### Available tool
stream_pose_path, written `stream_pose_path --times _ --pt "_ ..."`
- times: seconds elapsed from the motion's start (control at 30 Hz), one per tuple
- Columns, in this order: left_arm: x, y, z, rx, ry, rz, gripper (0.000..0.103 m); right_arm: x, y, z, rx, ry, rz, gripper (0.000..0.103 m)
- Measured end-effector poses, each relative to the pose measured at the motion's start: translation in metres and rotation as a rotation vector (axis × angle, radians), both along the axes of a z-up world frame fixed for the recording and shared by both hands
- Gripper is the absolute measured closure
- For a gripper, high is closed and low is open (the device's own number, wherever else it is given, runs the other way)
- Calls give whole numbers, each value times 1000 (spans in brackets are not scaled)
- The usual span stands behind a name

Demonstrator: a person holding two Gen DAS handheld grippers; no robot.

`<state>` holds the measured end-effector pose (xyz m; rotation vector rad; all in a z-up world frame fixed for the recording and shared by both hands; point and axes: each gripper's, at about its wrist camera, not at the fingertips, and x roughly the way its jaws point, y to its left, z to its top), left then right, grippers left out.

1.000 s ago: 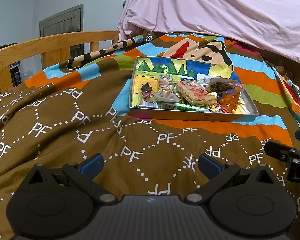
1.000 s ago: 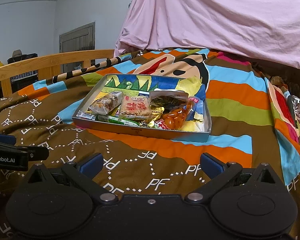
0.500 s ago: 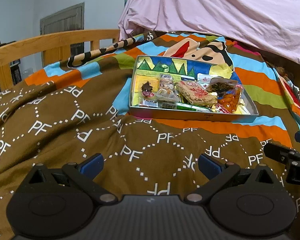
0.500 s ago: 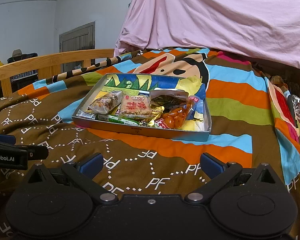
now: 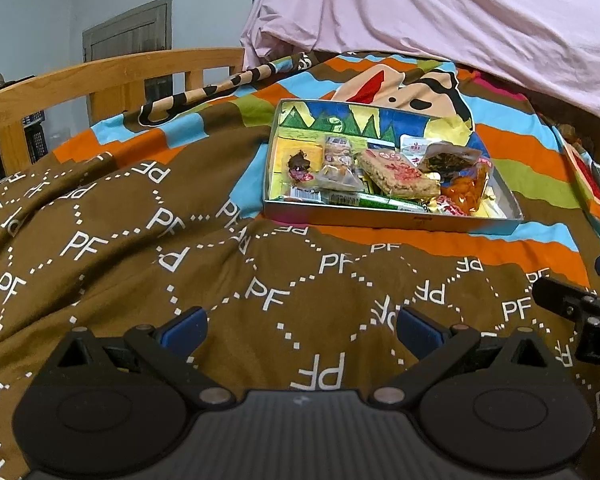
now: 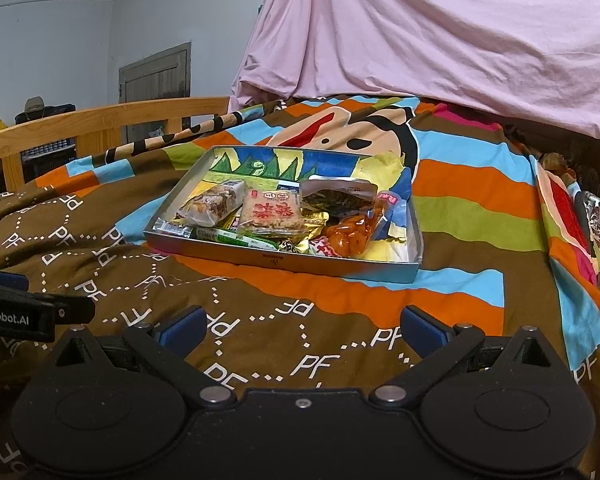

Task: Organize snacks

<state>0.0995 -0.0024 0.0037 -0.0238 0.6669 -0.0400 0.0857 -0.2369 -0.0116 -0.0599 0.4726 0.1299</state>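
A bed spread with a brown "PF" blanket and a striped cartoon quilt carries a shallow silver tray of packaged snacks, lying ahead of both grippers. A wooden bed rail runs along the left, with a pale wall and a door behind it; a pink sheet drapes over the far end. The left gripper and the right gripper hover above the blanket, jaws spread wide and empty.
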Motion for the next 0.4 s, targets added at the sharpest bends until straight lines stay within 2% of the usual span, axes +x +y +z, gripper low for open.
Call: stream_pose_path --times 0.4 --pt "-1 0 0 11 -5 -4 0 -1 2 -1 -2 5 3 1"
